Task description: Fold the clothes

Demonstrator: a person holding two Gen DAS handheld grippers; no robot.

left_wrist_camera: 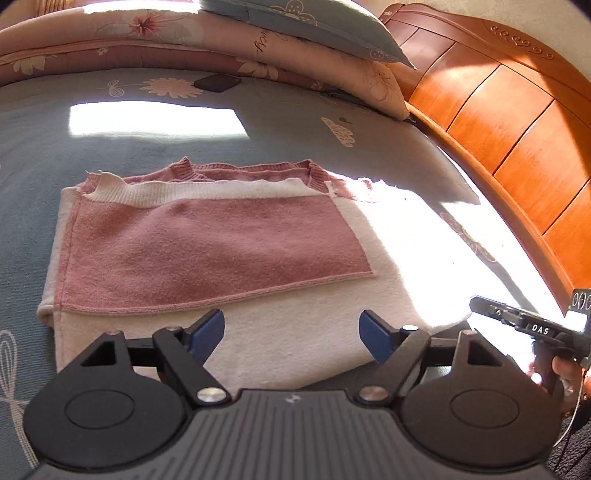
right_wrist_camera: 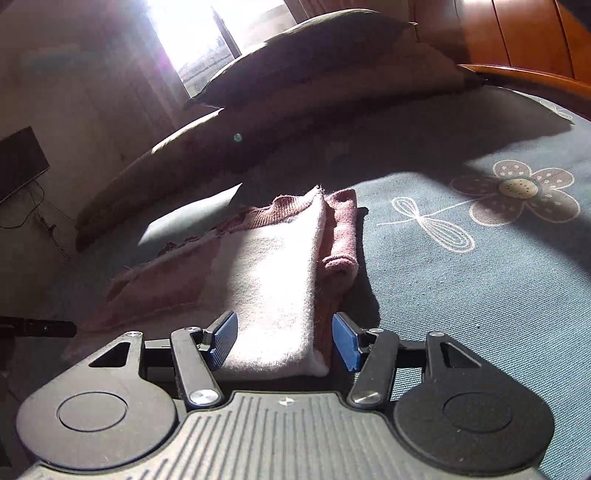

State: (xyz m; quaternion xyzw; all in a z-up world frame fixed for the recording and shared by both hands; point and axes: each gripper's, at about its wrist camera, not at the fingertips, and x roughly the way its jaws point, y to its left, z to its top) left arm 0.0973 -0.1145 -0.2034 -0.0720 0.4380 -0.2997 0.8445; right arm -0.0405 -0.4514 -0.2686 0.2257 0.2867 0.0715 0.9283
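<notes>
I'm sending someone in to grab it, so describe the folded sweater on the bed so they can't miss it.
Start at the orange wooden headboard and the stacked pillows, then look along the blue floral bedspread. The sweater lies flat there, folded into a rectangle. It is the only pink and cream knit, with a ribbed pink collar on top.

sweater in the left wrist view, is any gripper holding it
No, the sweater lies folded on the bed with the left gripper open and clear of it.

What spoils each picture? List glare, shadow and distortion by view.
Left wrist: sun blows out the sweater's right side and a bedspread patch; fisheye bends the headboard. Right wrist: window glare, pillows in backlit shadow.
</notes>
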